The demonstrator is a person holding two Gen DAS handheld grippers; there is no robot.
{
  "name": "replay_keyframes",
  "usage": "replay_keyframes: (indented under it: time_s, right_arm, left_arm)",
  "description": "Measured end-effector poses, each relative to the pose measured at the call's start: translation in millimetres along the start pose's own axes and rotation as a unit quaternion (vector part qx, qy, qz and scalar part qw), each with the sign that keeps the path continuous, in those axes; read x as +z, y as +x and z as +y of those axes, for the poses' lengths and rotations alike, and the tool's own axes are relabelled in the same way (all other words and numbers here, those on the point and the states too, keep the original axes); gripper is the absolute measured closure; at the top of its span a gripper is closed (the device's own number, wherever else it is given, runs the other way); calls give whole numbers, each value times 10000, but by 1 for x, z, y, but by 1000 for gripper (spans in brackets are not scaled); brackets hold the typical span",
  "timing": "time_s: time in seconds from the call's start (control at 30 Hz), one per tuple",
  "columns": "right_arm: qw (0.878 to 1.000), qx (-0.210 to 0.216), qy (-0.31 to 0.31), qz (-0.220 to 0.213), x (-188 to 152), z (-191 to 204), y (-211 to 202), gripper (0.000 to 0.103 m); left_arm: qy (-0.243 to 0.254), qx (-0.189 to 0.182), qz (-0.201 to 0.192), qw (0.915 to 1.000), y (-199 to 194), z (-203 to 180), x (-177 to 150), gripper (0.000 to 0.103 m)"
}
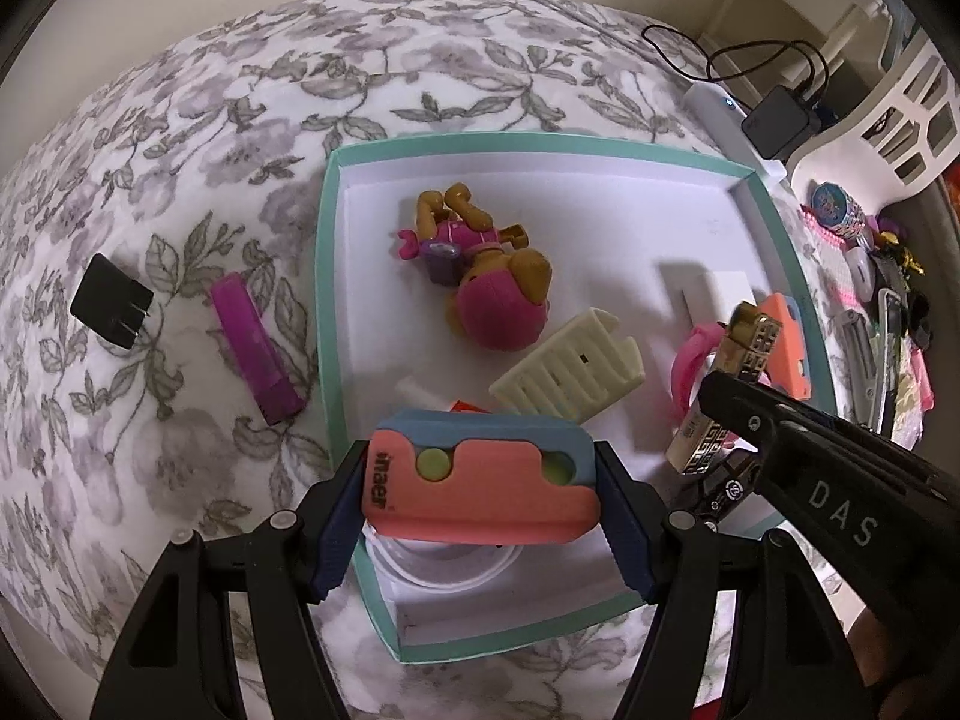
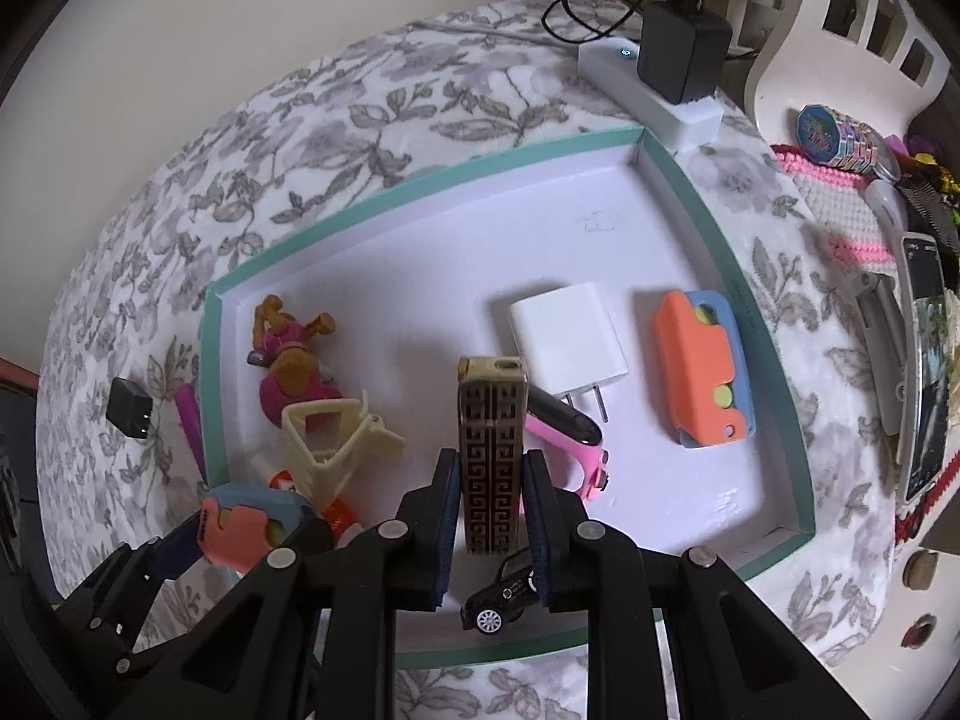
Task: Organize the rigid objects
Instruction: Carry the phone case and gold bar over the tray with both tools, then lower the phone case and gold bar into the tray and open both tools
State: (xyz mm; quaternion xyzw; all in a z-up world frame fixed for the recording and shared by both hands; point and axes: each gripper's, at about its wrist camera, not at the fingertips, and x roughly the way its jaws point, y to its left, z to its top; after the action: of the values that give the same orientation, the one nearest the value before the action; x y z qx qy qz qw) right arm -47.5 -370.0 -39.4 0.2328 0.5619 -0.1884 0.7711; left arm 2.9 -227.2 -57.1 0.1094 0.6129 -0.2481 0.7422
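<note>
My left gripper [image 1: 480, 516] is shut on a pink and blue block toy [image 1: 480, 480] with green dots, held over the near left part of the teal-rimmed white tray [image 1: 324, 300]. My right gripper [image 2: 489, 510] is shut on a gold patterned lighter [image 2: 492, 450], upright over the tray's near side. In the tray [image 2: 708, 204] lie a toy dog [image 2: 288, 360], a cream hair clip [image 2: 330, 444], a white charger [image 2: 567, 342], an orange and blue toy [image 2: 702, 372], a pink watch [image 2: 570, 438] and a black toy car [image 2: 498, 594].
On the floral blanket left of the tray lie a black plug [image 1: 111, 303] and a purple bar [image 1: 255, 354]. A white power strip [image 2: 654, 96] with a black adapter sits behind the tray. At the right are a white chair [image 2: 840, 42], a phone [image 2: 924, 360] and small clutter.
</note>
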Motion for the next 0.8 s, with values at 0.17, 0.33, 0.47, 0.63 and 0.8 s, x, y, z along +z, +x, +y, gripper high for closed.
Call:
replay_keyframes:
  time_s: [0.17,0.33,0.47,0.63,0.8]
  right_arm:
    - [10000,-21,-65,39,0,3,3,80]
    - [10000,-24,-44,-30,1,2,-3,80]
    - [9996,-70,-107,-234,2,4,-15,80]
    - [9990,-54,-86,-430,4,2,-27,80]
    - [9983,-55,-29,-588,5,-2,-37,80]
  left_arm:
    - [-18,-9,9,10000,1,-1,1,31]
    - [-19,-18,56,10000,2,-1,4,31]
    - [-22,-78,1,10000,-4,0,4,31]
    - [-28,-133,-126,9998,-14,1,5,31]
    - [-111,-205,-297,9993,-26,7,8,31]
